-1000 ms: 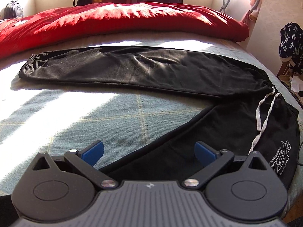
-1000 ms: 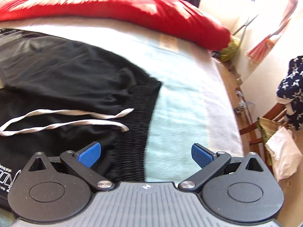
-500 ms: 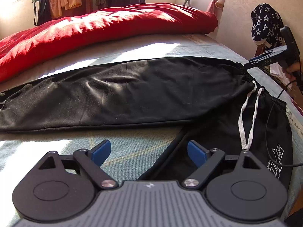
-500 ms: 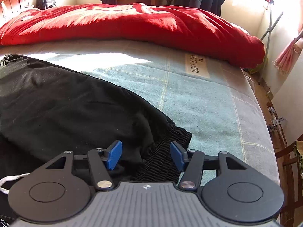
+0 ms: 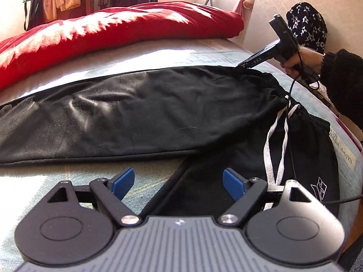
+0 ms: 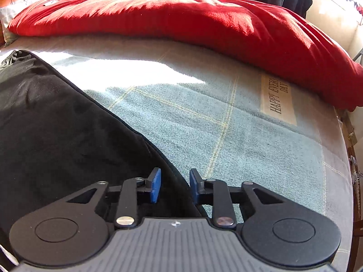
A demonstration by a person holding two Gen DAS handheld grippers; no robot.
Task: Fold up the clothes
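Through my left wrist camera, my left gripper (image 5: 179,184) hangs low over the bed with its blue pads spread wide, holding nothing; the inner edge of the near trouser leg runs up between them. The black trousers (image 5: 140,111) lie flat on the pale checked bedcover (image 5: 34,181), one leg stretched away to the left, the other coming toward me, with the white drawstring (image 5: 275,149) trailing down from the waistband at the right. At the far corner of that waistband I see my right gripper (image 5: 244,64) from outside, its tip at the cloth, my right hand (image 5: 301,61) around its handle and a dark sleeve (image 5: 342,83) behind it. A red duvet (image 5: 118,36) is heaped along the far side of the bed. Through my right wrist camera, the right gripper (image 6: 175,187) has its pads drawn in close with a narrow gap between them, and the black edge of the trousers (image 6: 68,140) sits in that gap; I cannot tell whether the pads actually bite the cloth. To the right the bedcover (image 6: 226,131) shows a label reading "HAPPY EVERY DAY" (image 6: 278,98), and the red duvet (image 6: 181,20) lies beyond it.
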